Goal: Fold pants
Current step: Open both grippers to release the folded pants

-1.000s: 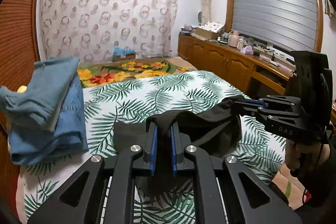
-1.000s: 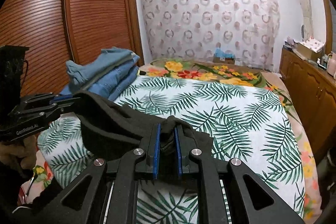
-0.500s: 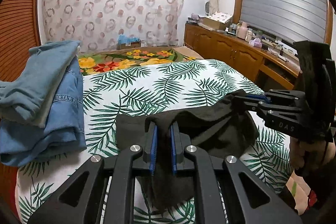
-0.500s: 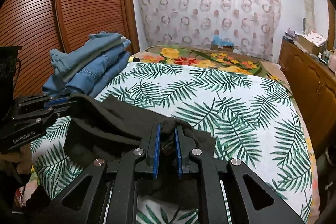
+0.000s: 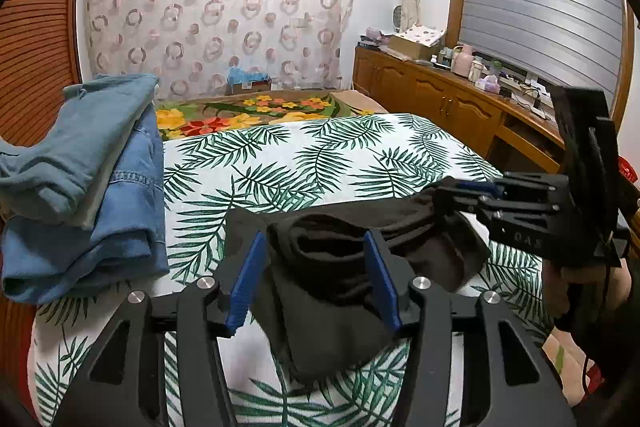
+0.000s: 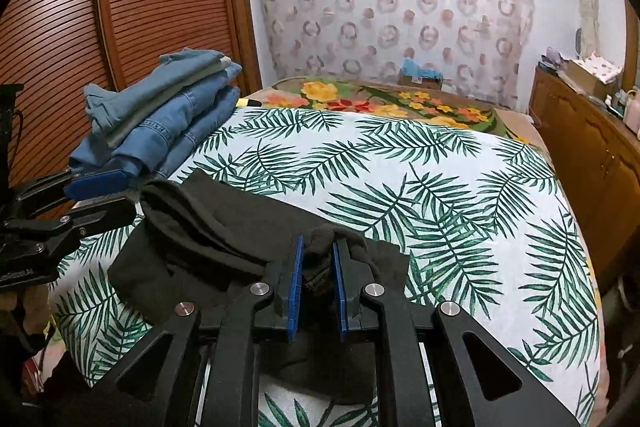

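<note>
The left gripper (image 5: 316,279) has spread its fingers, releasing the dark pants (image 5: 340,267) folded on the bed (image 6: 440,187). The right gripper (image 6: 316,287) remains clamped on cloth; lifting it now risks dragging the fold apart.

right gripper (image 6: 316,287) pinching dark pants (image 6: 208,239) — leaf-print bed (image 6: 460,195)
</note>
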Available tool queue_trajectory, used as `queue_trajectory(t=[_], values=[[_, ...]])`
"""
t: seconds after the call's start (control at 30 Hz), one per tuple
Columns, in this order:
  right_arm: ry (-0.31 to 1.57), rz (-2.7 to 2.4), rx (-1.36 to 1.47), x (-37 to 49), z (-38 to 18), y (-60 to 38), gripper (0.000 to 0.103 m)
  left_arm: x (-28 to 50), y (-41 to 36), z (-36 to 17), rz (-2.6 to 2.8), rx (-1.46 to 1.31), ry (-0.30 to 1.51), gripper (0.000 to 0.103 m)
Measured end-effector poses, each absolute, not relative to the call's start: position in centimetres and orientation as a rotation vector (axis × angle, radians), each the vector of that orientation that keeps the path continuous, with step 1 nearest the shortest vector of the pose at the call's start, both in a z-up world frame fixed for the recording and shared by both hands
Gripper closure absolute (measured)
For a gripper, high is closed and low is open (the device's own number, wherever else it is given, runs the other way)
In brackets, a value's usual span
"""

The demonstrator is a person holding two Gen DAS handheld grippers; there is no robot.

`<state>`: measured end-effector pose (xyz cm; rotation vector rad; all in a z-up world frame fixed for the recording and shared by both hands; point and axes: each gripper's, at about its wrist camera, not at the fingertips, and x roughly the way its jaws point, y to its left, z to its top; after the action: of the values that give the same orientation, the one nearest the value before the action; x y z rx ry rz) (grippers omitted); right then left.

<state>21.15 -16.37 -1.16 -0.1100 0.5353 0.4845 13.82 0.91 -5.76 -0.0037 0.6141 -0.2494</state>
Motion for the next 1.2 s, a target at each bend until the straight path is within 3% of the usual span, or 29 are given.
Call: queue_trajectory(t=[0.17, 0.87, 1.03, 1.1, 1.2], values=[[0.508, 0.472, -0.142, 20.0, -0.9, -16.7, 0.071, 12.6, 0.9, -6.4, -0.251, 0.005, 0.631, 0.047], [0.676, 0.469, -0.168, 18.4, -4.7, -18.8, 0.069, 12.0, 0.9, -10.9, -0.229, 0.016, 0.759, 0.047], [0.671, 0.433, -0.172, 18.8, -5.0, -18.8, 0.055, 11.3, 0.9, -11.0, -0.231, 0.008, 0.747, 0.047], [0.668, 0.430, -0.157, 18.8, -5.1, -19.1, 0.051, 11.0, 0.9, -11.0, -0.240, -0.003, 0.744, 0.059], [0.672, 0.411, -0.158, 18.7, -5.2, -19.1, 0.045, 10.7, 0.9, -11.3, -0.253, -0.016, 0.750, 0.065]])
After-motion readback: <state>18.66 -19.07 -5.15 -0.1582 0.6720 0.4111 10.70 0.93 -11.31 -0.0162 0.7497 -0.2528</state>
